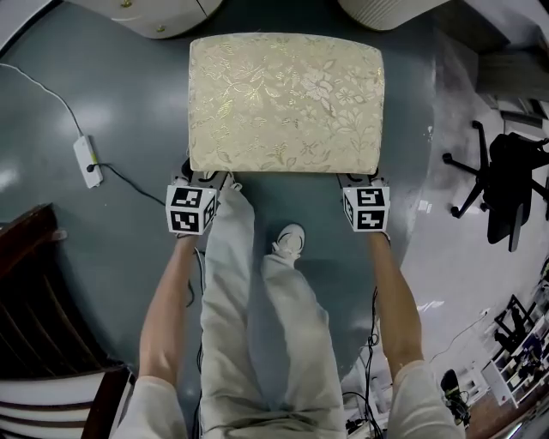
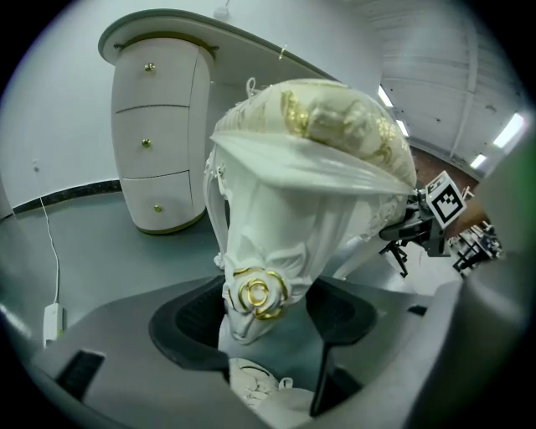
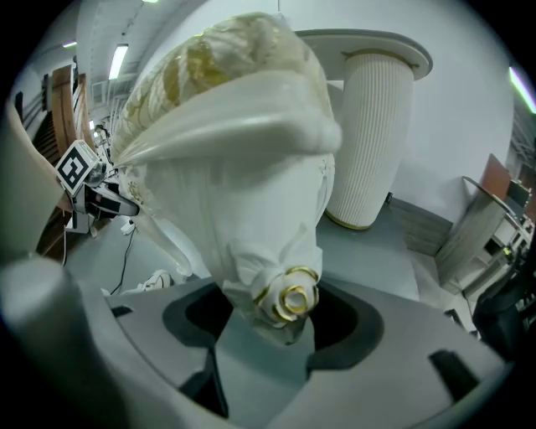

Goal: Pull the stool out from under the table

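Head view: stool [image 1: 286,101] stands with its whole seat clear of the table [image 2: 159,100], though its far edge is close to the table base. Left gripper [image 1: 202,182] is clamped on the near-left leg [image 2: 255,276], right gripper [image 1: 360,182] on the near-right leg [image 3: 280,285]. Pull looks essentially done, with only the release left.

- A lab or test hall dressed with home furniture, not a lived-in room.
- A glossy grey floor [image 1: 111,103] runs throughout, with strip lights [image 3: 118,60] overhead.
- At 12 o'clock, a curved white worktop [image 2: 193,21] sits on a drawer unit [image 2: 159,126] and a fluted pedestal [image 3: 373,142].
- At 3 o'clock, a black office chair [image 1: 506,184].
- At 4 o'clock, stands of gear [image 1: 519,343].
- At 9 o'clock, a white plug box [image 1: 87,161] lies cabled on the floor.
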Tool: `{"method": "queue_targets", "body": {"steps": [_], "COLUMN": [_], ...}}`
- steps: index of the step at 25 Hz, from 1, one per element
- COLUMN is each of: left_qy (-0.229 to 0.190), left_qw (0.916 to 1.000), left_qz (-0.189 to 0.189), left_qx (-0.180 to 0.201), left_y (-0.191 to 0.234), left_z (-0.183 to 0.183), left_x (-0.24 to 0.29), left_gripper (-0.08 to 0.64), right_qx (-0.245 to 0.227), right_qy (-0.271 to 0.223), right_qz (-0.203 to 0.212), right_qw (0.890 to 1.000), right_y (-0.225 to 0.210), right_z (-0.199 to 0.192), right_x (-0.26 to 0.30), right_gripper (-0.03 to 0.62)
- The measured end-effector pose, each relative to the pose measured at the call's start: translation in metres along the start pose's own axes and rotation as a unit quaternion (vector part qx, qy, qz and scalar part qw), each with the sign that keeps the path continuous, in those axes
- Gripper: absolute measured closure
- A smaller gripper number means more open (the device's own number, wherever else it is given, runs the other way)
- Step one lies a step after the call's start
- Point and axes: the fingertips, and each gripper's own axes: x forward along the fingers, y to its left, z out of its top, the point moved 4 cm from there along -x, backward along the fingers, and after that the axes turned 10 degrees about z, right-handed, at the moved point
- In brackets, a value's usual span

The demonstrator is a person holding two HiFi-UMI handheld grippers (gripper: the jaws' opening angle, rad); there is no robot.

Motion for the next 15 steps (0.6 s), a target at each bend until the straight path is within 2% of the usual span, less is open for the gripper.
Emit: {"method": "queue_targets", "body": {"steps": [3, 9, 13, 15], "left_qy": [0.003, 0.027, 0.016, 0.004], "left_qw": [1.0000, 0.9995, 0.9991, 0.9988], "left_qz": [0.000, 0.006, 0.031, 0.038], "left_qx": [-0.001, -0.017, -0.024, -0.030], "left_y": [0.004, 0.010, 0.020, 0.022], "left_z": [-0.002, -0.007, 0.006, 0.018], "left_x": [-0.006, -0.051, -0.084, -0.098], "left_gripper": [0.268, 0.282, 0.459, 0.503], "right_qx": [0.010, 0.049, 0.093, 0.106], "right_qy": [-0.001, 0.014, 0.000, -0.006], "right_qz": [0.005, 0.004, -0.012, -0.022], "right_qw": [1.000, 0.999, 0.996, 0.994], "right_y": [0.001, 0.011, 0.014, 0.013], "right_z": [0.002, -0.008, -0.008, -0.003], "right_x": [-0.005, -0.042, -0.073, -0.089], "right_gripper": [0.313, 0.364, 0.471, 0.512]}}
